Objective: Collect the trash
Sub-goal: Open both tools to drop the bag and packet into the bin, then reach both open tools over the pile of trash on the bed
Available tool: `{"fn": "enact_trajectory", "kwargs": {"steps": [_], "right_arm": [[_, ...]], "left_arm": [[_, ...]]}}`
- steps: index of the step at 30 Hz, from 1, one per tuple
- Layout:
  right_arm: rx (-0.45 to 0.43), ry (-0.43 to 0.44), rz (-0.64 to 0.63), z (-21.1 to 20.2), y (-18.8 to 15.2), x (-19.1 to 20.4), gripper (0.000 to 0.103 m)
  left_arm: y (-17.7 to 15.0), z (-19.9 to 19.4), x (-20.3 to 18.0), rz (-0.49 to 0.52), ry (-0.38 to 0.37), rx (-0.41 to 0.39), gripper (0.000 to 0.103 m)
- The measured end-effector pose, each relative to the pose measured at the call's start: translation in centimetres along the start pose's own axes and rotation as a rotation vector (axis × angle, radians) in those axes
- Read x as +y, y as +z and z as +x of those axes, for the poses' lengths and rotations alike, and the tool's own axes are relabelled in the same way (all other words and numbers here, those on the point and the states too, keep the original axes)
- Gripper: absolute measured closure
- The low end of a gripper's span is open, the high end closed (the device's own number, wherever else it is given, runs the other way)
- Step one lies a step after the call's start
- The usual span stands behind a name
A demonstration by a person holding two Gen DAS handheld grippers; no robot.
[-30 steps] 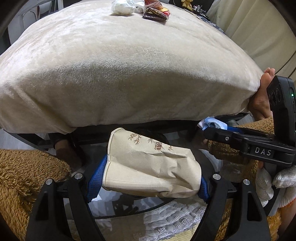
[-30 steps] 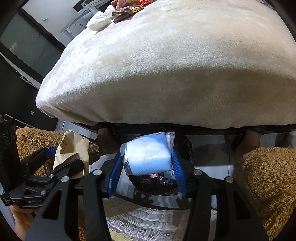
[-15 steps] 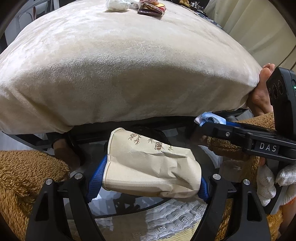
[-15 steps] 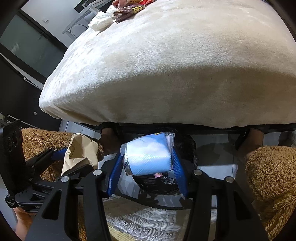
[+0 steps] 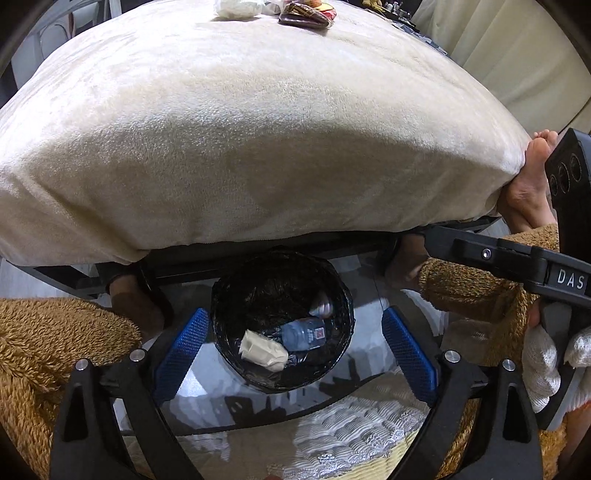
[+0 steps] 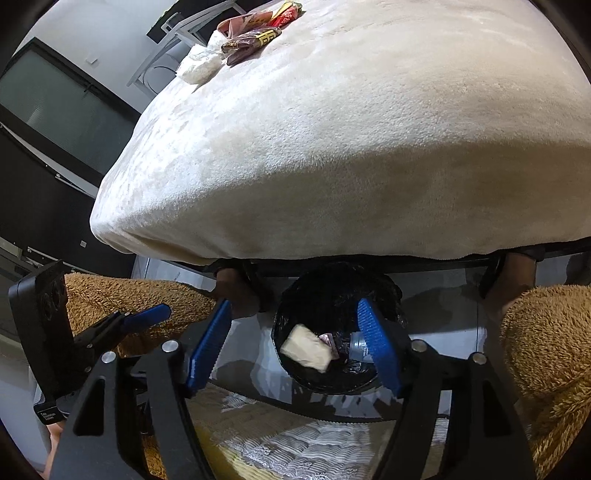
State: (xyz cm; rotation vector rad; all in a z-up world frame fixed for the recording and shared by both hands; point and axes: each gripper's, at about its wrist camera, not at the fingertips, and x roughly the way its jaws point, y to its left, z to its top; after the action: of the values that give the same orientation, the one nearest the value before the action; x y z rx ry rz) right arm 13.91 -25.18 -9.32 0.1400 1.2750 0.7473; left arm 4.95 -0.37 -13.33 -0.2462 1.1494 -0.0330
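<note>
Looking down through the left wrist camera, the left gripper (image 5: 293, 341) has its jaws opening wide, nothing between the blue pads (image 5: 181, 341). Below them sits a black-lined trash bin (image 5: 221, 317) under the edge of a surface draped in a cream plush cover (image 5: 258, 129); what kind of furniture lies beneath the cover is hidden. Inside the bin lie a beige paper packet (image 5: 264, 350), a clear plastic bottle (image 5: 303, 334) with a red mark on its label, and a small pale object further back that is too dark to identify. At the far top of the cover rest a white crumpled wad (image 5: 236, 6) and a dark snack wrapper (image 5: 304, 19), both partly cut off by the frame. The right gripper (image 5: 428, 236) reaches in from the right, its tips lost against the dark underside, held by a white-gloved hand (image 5: 543, 365). A bare foot (image 5: 532, 184) shows beside the cover's corner.

From the right wrist camera, the right gripper (image 6: 295, 341) is likewise opening and holds nothing. The beige packet (image 6: 306, 349) appears blurred over the bin (image 6: 291, 321), so whether it has settled cannot be told; the right pad (image 6: 376, 343) hides much of the bottle. The left gripper (image 6: 146, 317) shows at left. Wrappers (image 6: 255, 38) and the white wad (image 6: 199, 66) lie on the cover (image 6: 332, 147).
</note>
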Motion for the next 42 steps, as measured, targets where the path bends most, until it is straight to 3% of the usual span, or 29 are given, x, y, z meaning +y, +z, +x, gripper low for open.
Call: {"fn": "enact_trajectory", "kwargs": {"steps": [18, 28, 34, 42], "right_arm": [[-0.124, -0.015, -0.076, -2.4, -0.5, 1.3, 0.032], [-0.311, -0.008, -0.157, -6.2, -0.3, 2.3, 0.032], [-0.396, -0.043, -0.220, -7.8, 1.9, 2.7, 0.032], [-0.424, -0.049, -0.224, -8.5, 5.9, 2.5, 0.032]], "left_arm": [[0.7, -3.3, 0.1, -0.022, -0.013, -0.148, 0.011], [2.5, -5.8, 0.5, 0.007, -0.014, -0.275, 0.011], [4.8, -7.5, 1.1, 0.019, -0.021, -0.348, 0.011], [7.9, -8.4, 2.2, 0.023, -0.016, -0.395, 0.011]]}}
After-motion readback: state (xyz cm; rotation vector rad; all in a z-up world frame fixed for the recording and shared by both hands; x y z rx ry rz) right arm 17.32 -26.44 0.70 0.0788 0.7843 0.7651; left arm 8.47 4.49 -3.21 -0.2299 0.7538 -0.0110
